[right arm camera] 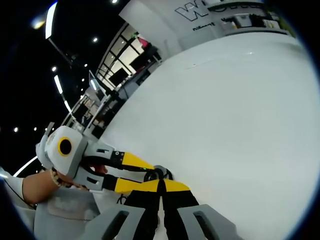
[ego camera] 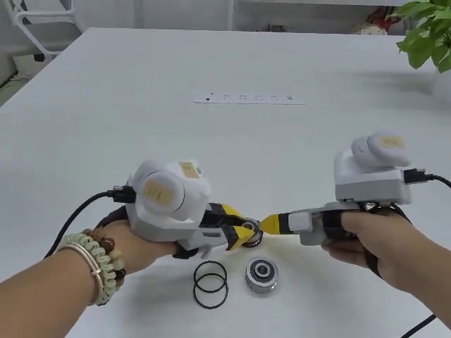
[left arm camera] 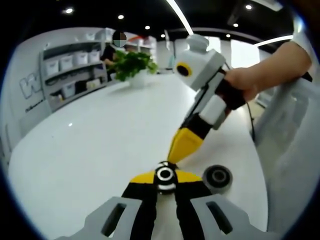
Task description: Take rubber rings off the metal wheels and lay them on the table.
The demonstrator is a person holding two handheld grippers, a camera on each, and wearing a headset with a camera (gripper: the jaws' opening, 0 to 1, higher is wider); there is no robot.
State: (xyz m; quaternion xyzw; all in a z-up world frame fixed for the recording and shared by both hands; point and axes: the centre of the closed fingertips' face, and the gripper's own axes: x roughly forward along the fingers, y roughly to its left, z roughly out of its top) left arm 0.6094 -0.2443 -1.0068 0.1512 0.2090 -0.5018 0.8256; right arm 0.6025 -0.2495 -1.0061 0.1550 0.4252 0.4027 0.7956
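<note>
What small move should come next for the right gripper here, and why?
Probably draw the right gripper away from the held wheel, peeling a ring off. The left gripper clamps that wheel, the right's shut tips meet its rim, and two rings already lie on the table.

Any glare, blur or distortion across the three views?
Head view: even light, sharp, faint shadows under two black rubber rings. Left gripper view: fisheye curves white table; small metal wheel in left tongs sharp. Right gripper view: rolled, far shelves soft.
</note>
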